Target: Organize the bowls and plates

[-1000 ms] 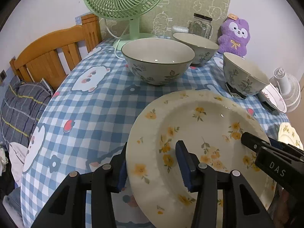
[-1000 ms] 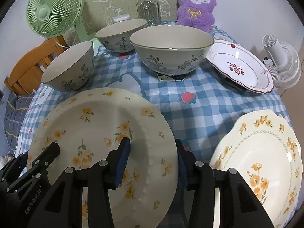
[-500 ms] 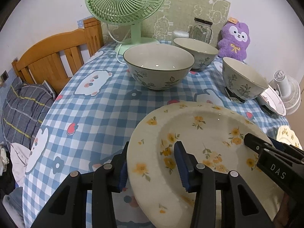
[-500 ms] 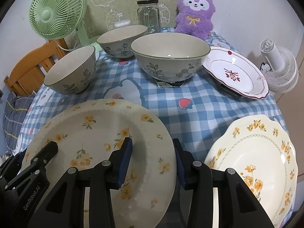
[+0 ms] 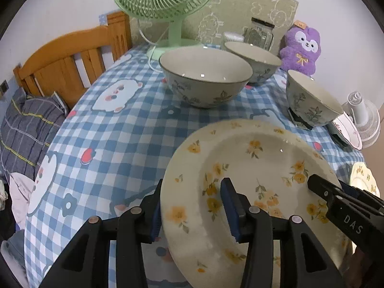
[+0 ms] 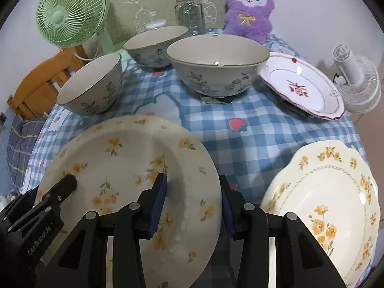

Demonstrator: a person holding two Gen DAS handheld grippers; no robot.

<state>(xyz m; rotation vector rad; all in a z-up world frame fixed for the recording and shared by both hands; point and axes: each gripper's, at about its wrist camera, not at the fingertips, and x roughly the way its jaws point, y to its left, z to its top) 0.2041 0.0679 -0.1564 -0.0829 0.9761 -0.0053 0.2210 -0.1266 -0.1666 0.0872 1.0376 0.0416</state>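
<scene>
A cream plate with yellow flowers (image 5: 264, 163) (image 6: 124, 158) hangs slightly tilted just above the checked tablecloth. My left gripper (image 5: 192, 187) is shut on its left rim, one finger outside the edge and one in the well. On the opposite rim my right gripper (image 6: 192, 180) is shut the same way. Each view shows the other gripper's black fingertip (image 5: 319, 184) (image 6: 69, 182) resting on the plate. Three leaf-patterned bowls (image 6: 218, 64) (image 6: 156, 43) (image 6: 93, 84) stand behind. To the right lie a scalloped yellow-flowered plate (image 6: 324, 192) and a red-rimmed white plate (image 6: 302, 84).
At the table's back stand a green fan (image 6: 69, 12), a glass jar (image 6: 189, 14) and a purple plush toy (image 6: 249, 7). Off the right edge sits a white fan (image 6: 355, 79). A wooden bed frame (image 5: 67, 64) and bedding lie to the left.
The held plate's far edge has dropped a little and the plate lies flatter in both views. Both grippers keep their hold on its rims.
</scene>
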